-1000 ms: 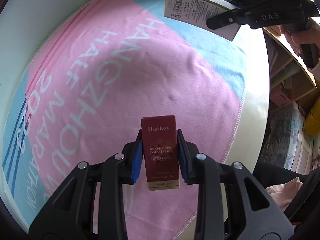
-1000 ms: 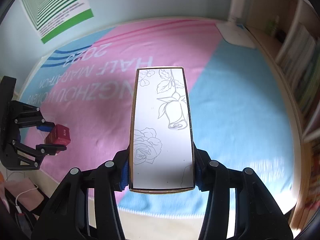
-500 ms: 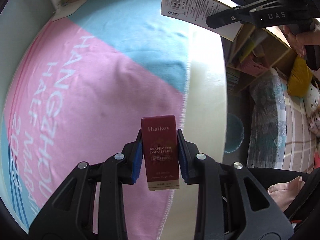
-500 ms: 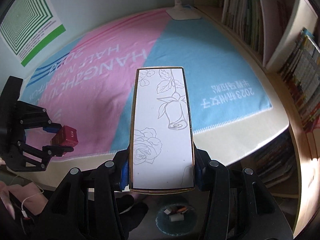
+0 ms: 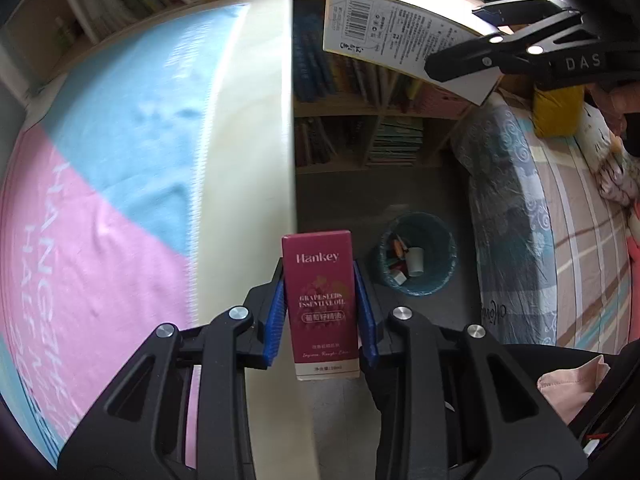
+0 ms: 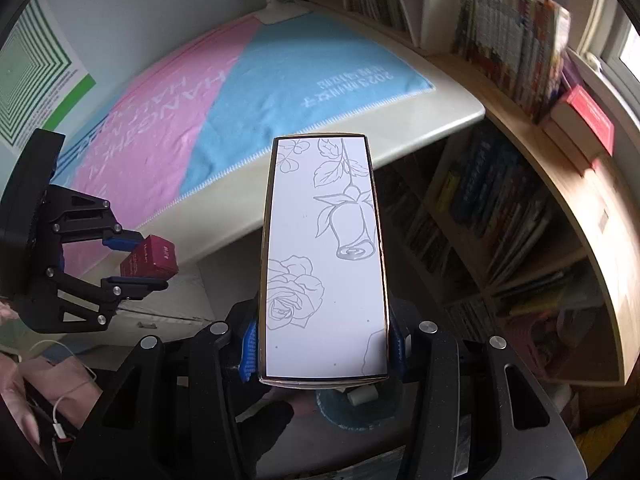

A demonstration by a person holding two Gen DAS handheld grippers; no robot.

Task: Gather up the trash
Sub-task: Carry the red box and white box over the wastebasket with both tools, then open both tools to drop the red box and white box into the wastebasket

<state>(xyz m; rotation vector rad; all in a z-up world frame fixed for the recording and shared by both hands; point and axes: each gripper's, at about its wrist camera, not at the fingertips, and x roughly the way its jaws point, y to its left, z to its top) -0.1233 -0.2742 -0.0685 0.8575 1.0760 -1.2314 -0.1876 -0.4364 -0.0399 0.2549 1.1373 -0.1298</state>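
Maroon "Hankey" grapeseed essential oil box (image 5: 320,304) clamped in left tool (image 5: 320,312).

Soft daylight, motion-blurred fisheye edges.

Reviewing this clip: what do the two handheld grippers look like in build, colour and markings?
Both the left gripper and right gripper are matte black plastic linkages with triangular cutouts, silver pivot screws and ribbed blue pads. White "DAS" lettering marks the right gripper's body in the left wrist view.
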